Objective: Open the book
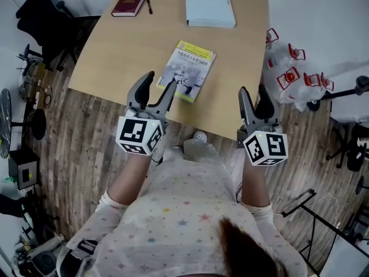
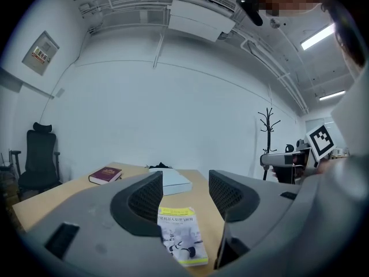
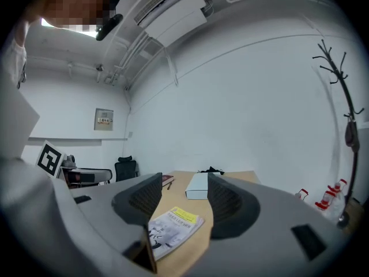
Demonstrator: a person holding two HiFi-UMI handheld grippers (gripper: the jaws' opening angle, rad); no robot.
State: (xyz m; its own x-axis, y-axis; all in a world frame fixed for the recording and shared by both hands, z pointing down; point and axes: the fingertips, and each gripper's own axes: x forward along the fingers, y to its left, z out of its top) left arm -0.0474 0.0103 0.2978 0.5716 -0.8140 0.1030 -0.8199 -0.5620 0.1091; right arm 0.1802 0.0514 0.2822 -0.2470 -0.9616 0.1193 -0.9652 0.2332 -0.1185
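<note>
Both of my tools are hanging over the near edge of the bench (image 1: 115,56) with nothing in them. The left tool (image 1: 161,81) has its jaws spread apart, and so does the right tool (image 1: 252,91). The book (image 1: 187,70) is lying flat and closed, cover up, close to the front edge and just ahead of my left tool. Its long axis runs away from me with a slight lean to the right, so the yellow strip at the top of the cover sits at the far end. The right tool is off to the book's right, not touching it. Way at the back there's a dark red book (image 1: 130,2) with a pen (image 1: 149,6) next to it, plus a white box (image 1: 209,5).
</note>
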